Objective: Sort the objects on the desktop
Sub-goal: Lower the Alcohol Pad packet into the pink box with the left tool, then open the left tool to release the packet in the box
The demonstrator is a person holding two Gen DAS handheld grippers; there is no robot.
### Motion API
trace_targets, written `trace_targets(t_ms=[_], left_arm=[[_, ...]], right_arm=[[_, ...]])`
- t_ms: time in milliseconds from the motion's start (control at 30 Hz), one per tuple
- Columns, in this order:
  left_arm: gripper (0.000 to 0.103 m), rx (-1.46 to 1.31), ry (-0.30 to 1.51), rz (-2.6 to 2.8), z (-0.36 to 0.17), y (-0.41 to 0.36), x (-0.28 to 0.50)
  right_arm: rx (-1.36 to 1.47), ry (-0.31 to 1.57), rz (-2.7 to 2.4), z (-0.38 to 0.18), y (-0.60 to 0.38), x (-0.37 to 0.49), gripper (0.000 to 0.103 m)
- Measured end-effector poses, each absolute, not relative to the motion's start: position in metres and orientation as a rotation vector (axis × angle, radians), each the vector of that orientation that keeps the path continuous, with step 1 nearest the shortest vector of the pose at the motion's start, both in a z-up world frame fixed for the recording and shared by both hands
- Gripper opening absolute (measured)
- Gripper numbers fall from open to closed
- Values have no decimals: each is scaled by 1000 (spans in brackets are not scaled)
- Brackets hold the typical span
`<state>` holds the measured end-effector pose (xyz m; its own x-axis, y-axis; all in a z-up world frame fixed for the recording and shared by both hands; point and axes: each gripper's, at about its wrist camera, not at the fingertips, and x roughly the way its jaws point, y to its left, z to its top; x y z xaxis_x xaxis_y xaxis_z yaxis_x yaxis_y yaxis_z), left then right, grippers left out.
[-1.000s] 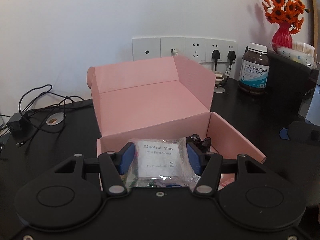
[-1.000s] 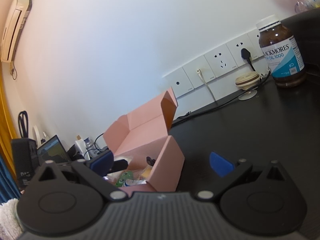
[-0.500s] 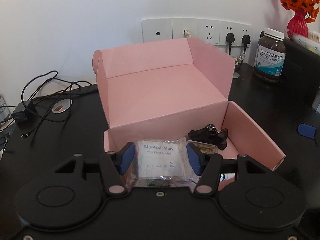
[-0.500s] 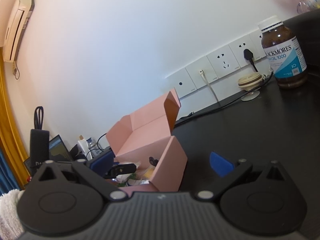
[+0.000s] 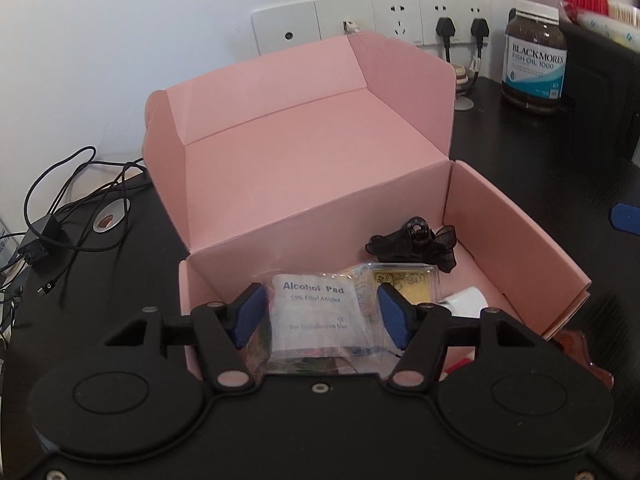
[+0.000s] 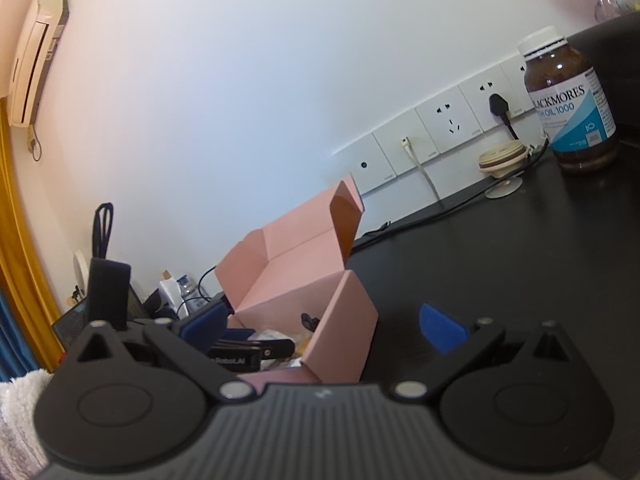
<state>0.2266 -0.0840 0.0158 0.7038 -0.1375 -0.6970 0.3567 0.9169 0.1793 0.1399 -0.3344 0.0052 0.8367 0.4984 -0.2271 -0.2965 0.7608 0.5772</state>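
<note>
Left gripper [image 5: 319, 312] jaws opening, clear plastic alcohol-pad packet [image 5: 314, 310] between them, lower edge hidden, over open pink cardboard box [image 5: 320, 152]. Right gripper [image 6: 320, 326] wide open, empty; box contents mostly hidden.

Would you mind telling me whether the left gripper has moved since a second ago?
Yes. The left gripper advanced over the pink box and tipped down; the sockets sit higher in view.

Pad packet [image 5: 314, 312] in box [image 5: 304, 184] — bottle [image 5: 535, 56] behind-right.

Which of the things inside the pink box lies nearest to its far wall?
The black ribbon bow. It sits deepest in the pink box; the gold packet and the alcohol pad bag lie nearer the front.
</note>
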Motion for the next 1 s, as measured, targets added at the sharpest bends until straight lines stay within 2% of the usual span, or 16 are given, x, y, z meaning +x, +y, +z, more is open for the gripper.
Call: trace_targets(t_ms=[733, 933, 1000], left_arm=[[65, 311, 752, -288, 15, -84, 228], [72, 309, 744, -273, 15, -85, 228], [80, 300, 746, -279, 15, -86, 228]], right_arm=[[561, 370, 435, 5, -336, 138, 102], [561, 365, 428, 5, -336, 136, 102], [561, 365, 427, 6, -336, 137, 102]])
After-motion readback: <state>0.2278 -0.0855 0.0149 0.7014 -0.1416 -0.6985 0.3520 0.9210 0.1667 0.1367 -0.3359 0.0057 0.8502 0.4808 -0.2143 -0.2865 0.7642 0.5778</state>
